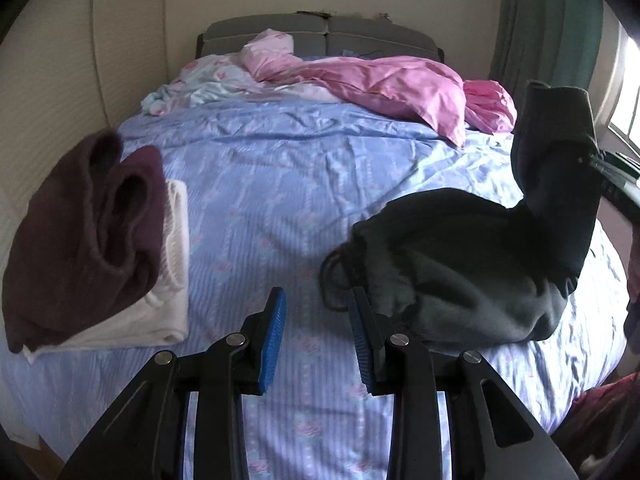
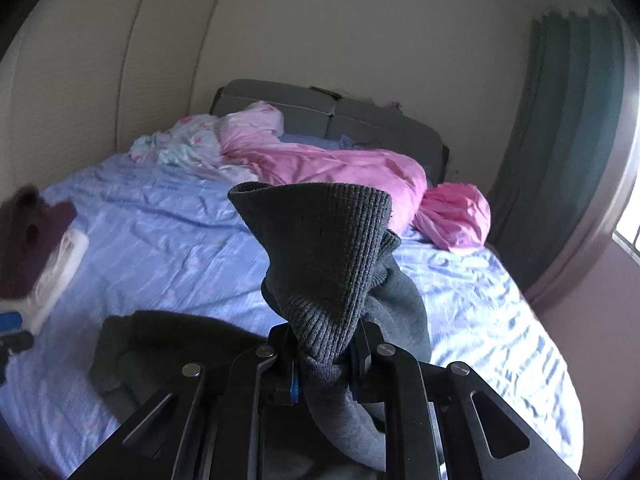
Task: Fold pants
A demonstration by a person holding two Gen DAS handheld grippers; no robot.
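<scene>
Right gripper [image 2: 324, 354] clamped on ribbed cuff of pants [image 1: 460, 264], lifting it; the rest heaped near bed's [image 1: 260, 200] right edge. Left gripper [image 1: 316, 320] released, empty, beside heap. Risk: single pinch, so the cuff may slip or the heap drag and twist.

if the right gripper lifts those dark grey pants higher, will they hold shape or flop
Probably flop: the pants already droop from the right gripper, shut on the ribbed cuff. The bunched rest on the bed sheet will likely drag along.
</scene>
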